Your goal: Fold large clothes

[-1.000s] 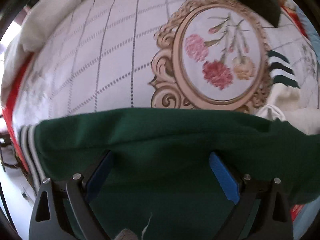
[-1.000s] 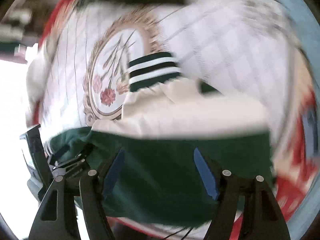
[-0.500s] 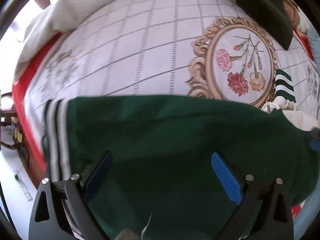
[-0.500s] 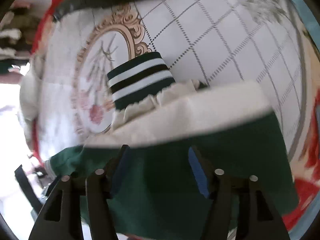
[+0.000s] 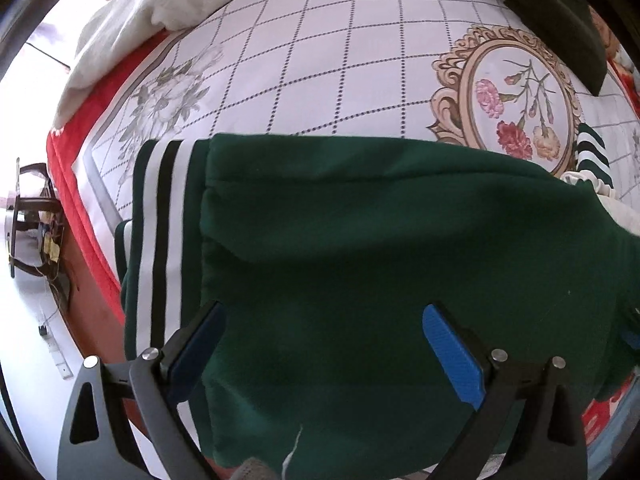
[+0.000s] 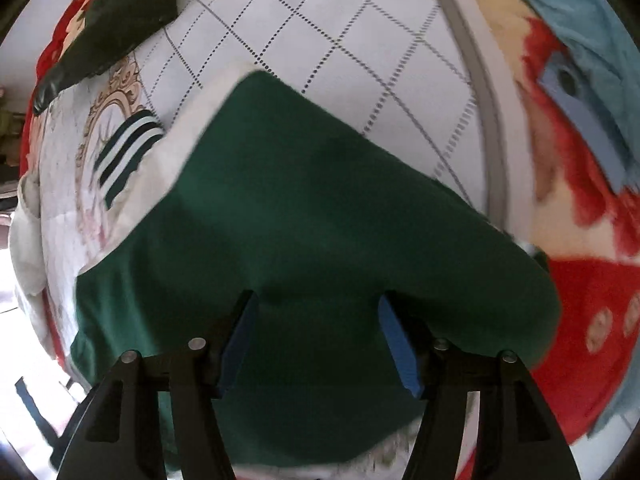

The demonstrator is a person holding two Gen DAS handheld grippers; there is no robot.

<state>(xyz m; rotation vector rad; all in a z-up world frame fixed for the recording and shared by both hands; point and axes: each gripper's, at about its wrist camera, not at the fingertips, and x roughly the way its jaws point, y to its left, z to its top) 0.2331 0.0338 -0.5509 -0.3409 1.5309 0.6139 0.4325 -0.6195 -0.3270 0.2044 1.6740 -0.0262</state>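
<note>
Since 1 s ago, L wrist view has pulled back and up: more of the green jacket (image 5: 380, 264) shows, incl. its striped hem band (image 5: 160, 240) at the left end, which was barely in frame before. Left gripper (image 5: 320, 356) points down over the garment, jaws spread wide, blue pads (image 5: 452, 356) clear of the cloth, nothing pinched. Jacket lies right under and ahead of the tongs, long axis running left-right across the view, on the near edge of the bed w/ the checked floral bedspread (image 5: 320, 60). Striped cuff (image 5: 592, 152) and a cream sleeve peek out at far right. A dark folded garment (image 5: 560, 12) sits well apart at top right.

R wrist view: camera has rolled and slid sideways vs 1 s ago; the cuff (image 6: 124, 156) is now off to the left, jacket (image 6: 320, 220) fills the middle. Right gripper (image 6: 316, 344) also points down, jaws partly spread, pads not pressing on anything I can see; frame is blurred. Fabric lies under and ahead, long axis slanting up-left to low-right.

Judgement: each hand sits over its own end; next grab prob. takes the near edge to fold away, across the long axis.

Containers: none visible.
</note>
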